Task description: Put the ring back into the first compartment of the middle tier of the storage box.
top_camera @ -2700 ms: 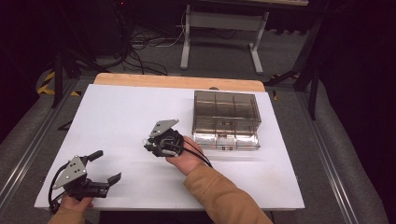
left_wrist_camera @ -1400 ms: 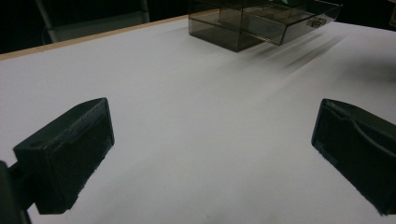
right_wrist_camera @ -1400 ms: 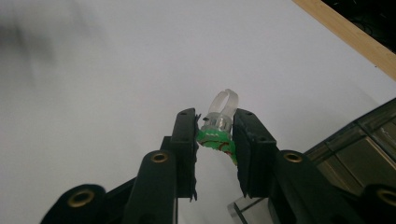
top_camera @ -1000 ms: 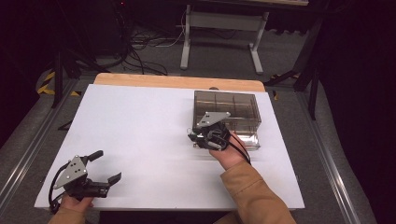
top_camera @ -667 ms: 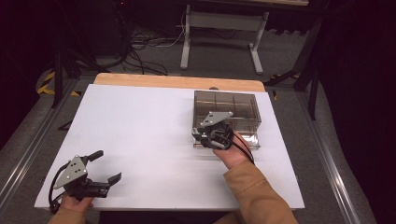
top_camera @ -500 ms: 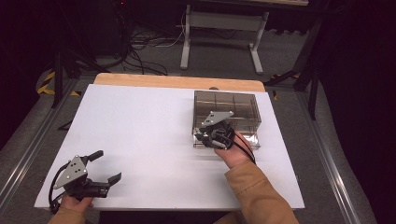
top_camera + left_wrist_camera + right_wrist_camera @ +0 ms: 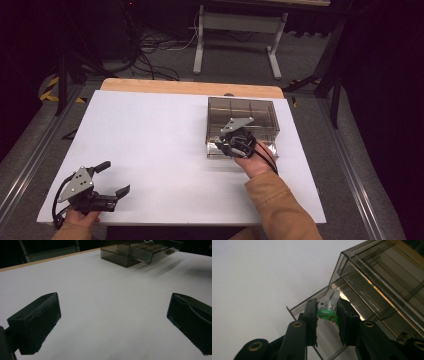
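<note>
Green and clear plastic: a small ring-shaped trinket (image 7: 327,308), green base with red marks and a clear loop on top, sits pinched between the two black jaws of my right gripper (image 7: 327,315), which are drawn in close and press on it from both sides. I hold it just over the pulled-out bottom drawer (image 7: 332,340) of a smoky, see-through plastic drawer box (image 7: 384,277); whether the trinket touches the drawer floor I cannot tell. In the high view the right gripper (image 7: 235,142) sits at the near front edge of the box (image 7: 242,107), with my right hand (image 7: 255,162) and tan sleeve (image 7: 277,205) trailing back toward the near edge of the table. The box stands right of centre on the white tabletop (image 7: 150,130), toward the far side, with a strip of bare wood (image 7: 190,87) showing along the table's far edge. My left gripper (image 7: 107,192) rests well apart from all this, at the near left corner of the table, its jaws spread wide with nothing between them; in the left gripper view I see only bare white surface between its fingers (image 7: 37,322), and the box (image 7: 140,251) far off at the top. Around the table there is dark floor, cables (image 7: 150,45) and a grey metal stand (image 7: 240,25).
</note>
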The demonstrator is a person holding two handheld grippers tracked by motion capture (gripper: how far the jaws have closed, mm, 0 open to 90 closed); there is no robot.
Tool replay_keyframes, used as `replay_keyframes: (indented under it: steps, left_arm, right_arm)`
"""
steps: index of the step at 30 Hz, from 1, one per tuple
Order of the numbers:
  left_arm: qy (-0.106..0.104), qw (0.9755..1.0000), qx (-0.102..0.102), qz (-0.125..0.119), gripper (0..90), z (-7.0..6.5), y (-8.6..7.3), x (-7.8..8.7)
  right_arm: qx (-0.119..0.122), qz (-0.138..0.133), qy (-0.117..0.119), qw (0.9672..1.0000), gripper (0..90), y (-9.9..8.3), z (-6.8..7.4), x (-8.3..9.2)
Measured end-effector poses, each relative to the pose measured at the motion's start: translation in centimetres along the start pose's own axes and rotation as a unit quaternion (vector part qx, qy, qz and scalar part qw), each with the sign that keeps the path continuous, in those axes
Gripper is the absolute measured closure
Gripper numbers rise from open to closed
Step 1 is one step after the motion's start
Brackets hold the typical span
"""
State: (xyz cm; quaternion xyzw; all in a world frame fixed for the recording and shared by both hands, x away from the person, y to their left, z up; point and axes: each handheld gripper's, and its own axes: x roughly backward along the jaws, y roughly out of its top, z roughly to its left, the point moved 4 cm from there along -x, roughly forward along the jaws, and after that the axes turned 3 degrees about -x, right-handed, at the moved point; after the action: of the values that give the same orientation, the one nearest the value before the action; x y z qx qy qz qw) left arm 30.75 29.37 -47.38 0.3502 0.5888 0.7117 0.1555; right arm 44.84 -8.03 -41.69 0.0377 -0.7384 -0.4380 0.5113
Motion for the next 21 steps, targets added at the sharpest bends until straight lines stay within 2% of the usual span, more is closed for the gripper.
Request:
replay_keyframes:
  steps: [8, 21]
  left_arm:
    - [0.0, 1.0, -0.001, 0.003, 0.2, 0.0, 0.0, 0.0]
    - [0.0, 1.0, -0.002, 0.005, 0.1, 0.0, 0.0, 0.0]
  right_arm:
    - [0.002, 0.022, -0.011, 0.9997, 70.9, -0.4, -0.5, -0.5]
    - [-0.001, 0.049, -0.006, 0.9988, 70.9, -0.8, -0.6, -1.4]
